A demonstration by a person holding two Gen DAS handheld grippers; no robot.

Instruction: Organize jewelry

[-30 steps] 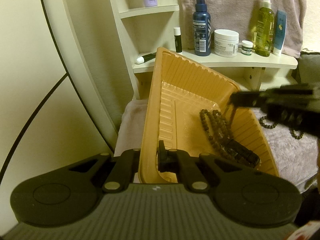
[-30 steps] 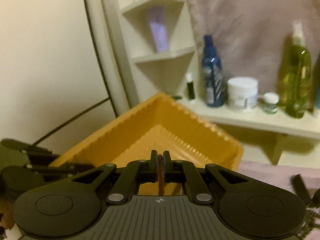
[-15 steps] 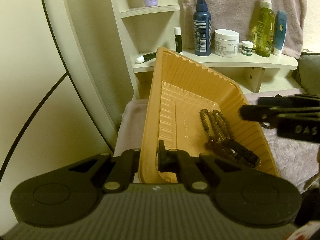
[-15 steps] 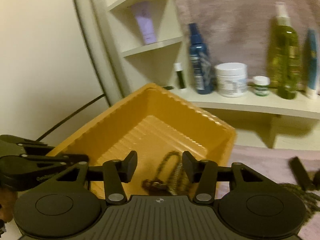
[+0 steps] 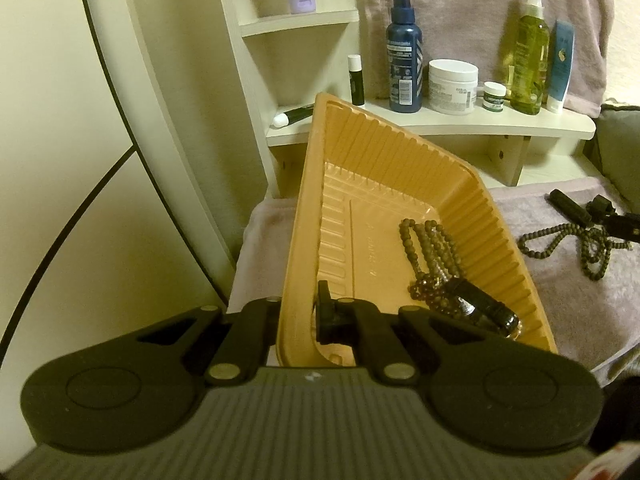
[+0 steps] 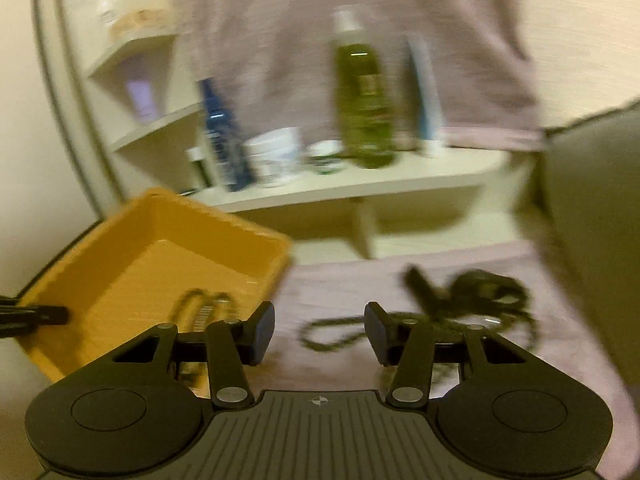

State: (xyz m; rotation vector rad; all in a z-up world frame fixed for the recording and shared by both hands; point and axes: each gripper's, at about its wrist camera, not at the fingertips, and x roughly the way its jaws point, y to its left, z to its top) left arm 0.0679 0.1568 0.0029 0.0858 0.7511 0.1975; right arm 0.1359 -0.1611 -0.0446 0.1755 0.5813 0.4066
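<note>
Tray pinched by the rim, loose beads waiting on the towel

The left gripper point(image 5: 298, 314) is clamped on the orange tray's point(image 5: 384, 148) near rim; a bead necklace point(image 5: 430, 256) lies inside. The right gripper point(image 6: 320, 326) stands apart, empty, above more beads point(image 6: 340, 334) on the towel point(image 6: 332, 288), below the bottle shelf point(image 5: 480, 126).

Left tool point(image 5: 298, 312) pinches orange tray point(image 5: 384, 152) rim; beads point(image 5: 430, 248) lie inside.

A: Tray point(image 5: 384, 168), centre frame?
B: Thin ribbed plastic, orange, slight sheen.
A: Beads point(image 5: 430, 248) inside it?
B: Matt, dark, wood-like. Cloth point(image 5: 560, 304) at right: fuzzy pile.
</note>
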